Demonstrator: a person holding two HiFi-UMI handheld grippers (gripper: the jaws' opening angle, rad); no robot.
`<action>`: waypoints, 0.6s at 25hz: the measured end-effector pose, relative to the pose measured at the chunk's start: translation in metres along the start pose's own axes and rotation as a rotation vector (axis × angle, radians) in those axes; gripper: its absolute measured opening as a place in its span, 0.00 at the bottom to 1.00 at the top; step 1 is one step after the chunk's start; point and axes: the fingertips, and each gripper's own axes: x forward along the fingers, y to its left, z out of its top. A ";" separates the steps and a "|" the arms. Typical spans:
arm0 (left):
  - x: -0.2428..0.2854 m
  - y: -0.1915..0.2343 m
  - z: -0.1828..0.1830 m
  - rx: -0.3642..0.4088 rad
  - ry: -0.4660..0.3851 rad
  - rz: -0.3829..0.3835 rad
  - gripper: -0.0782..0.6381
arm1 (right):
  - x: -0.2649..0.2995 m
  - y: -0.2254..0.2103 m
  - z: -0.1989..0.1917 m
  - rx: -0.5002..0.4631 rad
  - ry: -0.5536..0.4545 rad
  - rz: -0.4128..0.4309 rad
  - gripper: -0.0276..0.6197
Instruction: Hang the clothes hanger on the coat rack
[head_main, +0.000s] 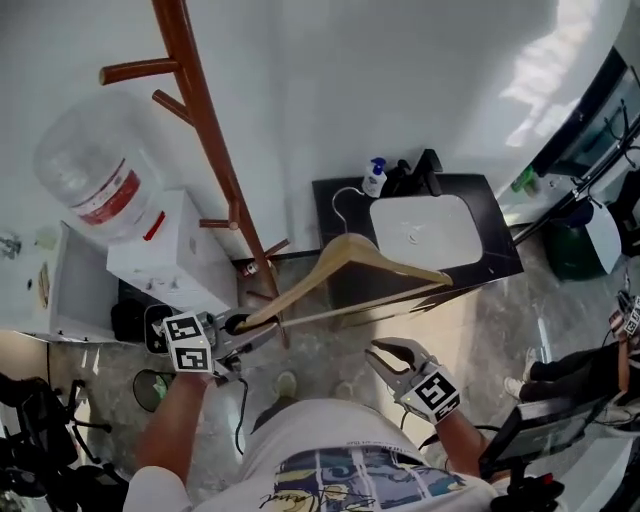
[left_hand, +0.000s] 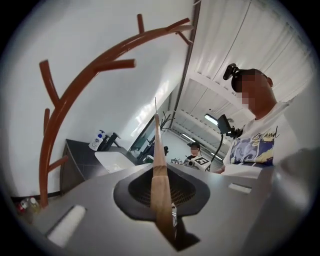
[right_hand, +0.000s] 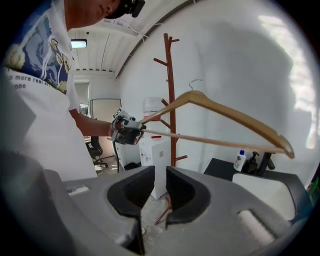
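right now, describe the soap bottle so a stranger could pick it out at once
Find the black vanity with the white sink against the wall. At its back left corner stands the soap bottle: white with a blue pump, unlike the black fittings beside it.

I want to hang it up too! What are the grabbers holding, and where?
The left gripper pinches the wooden hanger by one end corner; the right gripper holds nothing.

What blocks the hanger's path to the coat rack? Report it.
Nothing visible does. The hanger, gripped at one end by the left gripper, is in open air right of the coat rack in the head view. The water dispenser stands on the rack's other side.
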 end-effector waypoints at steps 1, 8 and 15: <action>-0.005 -0.010 0.007 0.012 -0.014 0.005 0.15 | 0.000 -0.001 0.000 -0.006 -0.001 0.013 0.15; -0.034 -0.039 0.070 0.096 -0.095 0.050 0.15 | 0.023 -0.021 0.002 -0.032 0.000 0.097 0.15; -0.068 -0.075 0.145 0.230 -0.125 0.149 0.15 | 0.039 -0.014 0.010 -0.045 -0.022 0.154 0.15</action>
